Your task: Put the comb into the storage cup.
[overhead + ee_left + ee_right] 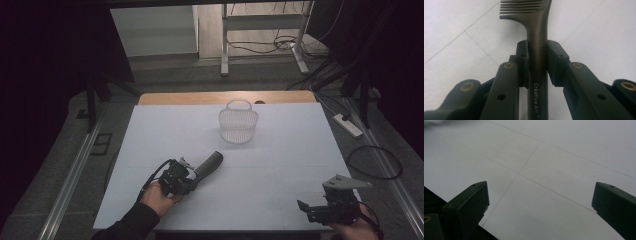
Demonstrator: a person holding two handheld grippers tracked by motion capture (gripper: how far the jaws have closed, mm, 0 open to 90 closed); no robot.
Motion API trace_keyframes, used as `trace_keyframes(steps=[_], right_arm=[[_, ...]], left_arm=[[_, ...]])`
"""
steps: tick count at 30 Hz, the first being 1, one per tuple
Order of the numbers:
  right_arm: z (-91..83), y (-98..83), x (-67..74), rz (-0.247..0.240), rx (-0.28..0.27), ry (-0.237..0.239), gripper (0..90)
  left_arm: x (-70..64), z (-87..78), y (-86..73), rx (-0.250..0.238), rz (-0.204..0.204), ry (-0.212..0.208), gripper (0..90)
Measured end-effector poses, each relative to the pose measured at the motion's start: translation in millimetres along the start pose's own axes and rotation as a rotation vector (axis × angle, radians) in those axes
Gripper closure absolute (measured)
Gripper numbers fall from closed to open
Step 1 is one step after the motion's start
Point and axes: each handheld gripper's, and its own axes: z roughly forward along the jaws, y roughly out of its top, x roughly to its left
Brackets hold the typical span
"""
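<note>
Left gripper (192, 175) clamped on the handle of a dark comb (209, 164), pads (522, 58) pressing the handle from both sides, toothed end sticking out beyond the jaws. Printed on the handle between the jaws, the words "Creative Art". Comb lying low over the white table (280, 150), on the near-left side of the white mesh basket (238, 123) and well apart from it, its toothed end pointing up and right toward the basket. Left hand (159, 197) wrapped round the gripper body, dark sleeve (127, 225) trailing to the bottom edge.

Right gripper (306, 209) released, jaws spread wide with nothing but bare table surface between them, held at the table's near-right corner, far to the near right of the basket. Basket upright toward the far edge of the table, handle raised.
</note>
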Motion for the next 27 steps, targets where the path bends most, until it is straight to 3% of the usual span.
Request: trace_keyframes(steps=[5, 12, 17, 27], right_arm=[[-0.6, -0.2, 0.0, -0.004, -0.008, 0.005, 1.6], [-1.5, -0.3, 0.5, -0.011, -0.016, 0.011, 0.7], [-2.7, -0.5, -0.4, -0.009, -0.03, 0.025, 0.0], [-4.0, -0.4, -1.4, -0.014, -0.044, 0.053, 0.0]], left_arm=[[-0.6, -4.8, -0.2, -0.036, 0.005, -0.016, 72.5], [-2.9, -15.8, -0.7, -0.123, 0.03, -0.049, 72.4], [-7.9, -21.3, -0.5, -0.172, 0.061, -0.048, 72.4], [-13.8, -28.7, -0.9, -0.237, 0.081, -0.057, 72.4]])
